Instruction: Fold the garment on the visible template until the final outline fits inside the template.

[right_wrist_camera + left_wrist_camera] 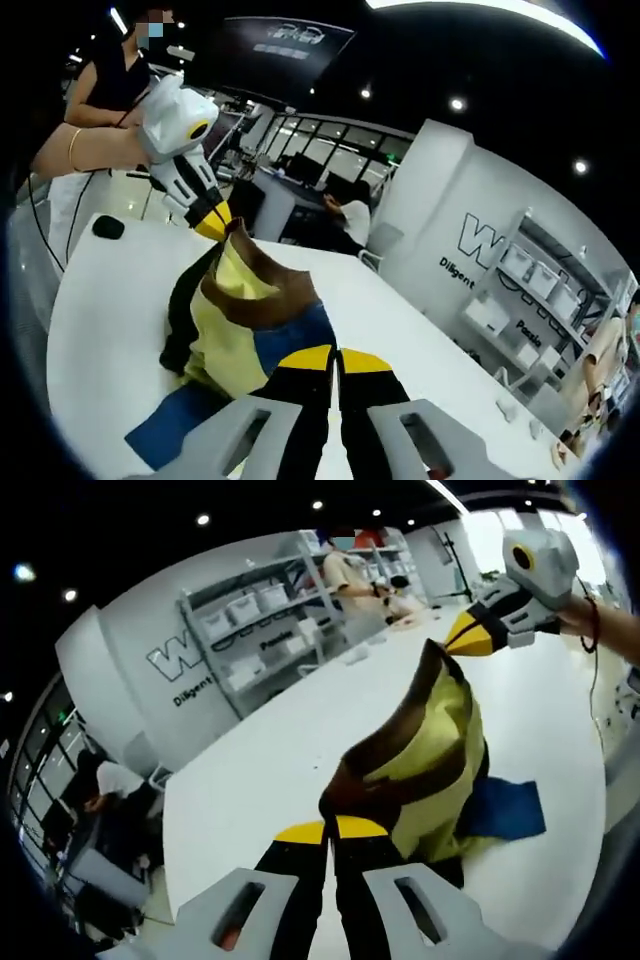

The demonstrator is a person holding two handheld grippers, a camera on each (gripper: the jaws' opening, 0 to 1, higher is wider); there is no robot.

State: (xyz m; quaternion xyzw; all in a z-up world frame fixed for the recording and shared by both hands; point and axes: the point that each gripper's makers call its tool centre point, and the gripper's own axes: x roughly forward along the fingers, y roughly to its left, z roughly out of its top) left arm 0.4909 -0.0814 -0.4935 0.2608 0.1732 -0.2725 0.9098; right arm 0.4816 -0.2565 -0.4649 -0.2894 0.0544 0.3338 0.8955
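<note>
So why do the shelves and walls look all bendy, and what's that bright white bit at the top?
Left gripper view: the fisheye lens bows the shelves and curves the white table; glare washes out the top right corner behind the right gripper. Right gripper view: a ceiling light strip burns white, the wall lettering slants, and the garment stays sharp.

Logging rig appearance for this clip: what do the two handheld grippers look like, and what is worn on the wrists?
Each gripper, left gripper and right gripper, has black jaws with yellow tips on light grey slotted mounts. Seen across the table, the right gripper's pale grey body carries a yellow-ringed lens. A red band circles one wrist, a thin bracelet the other.
</note>
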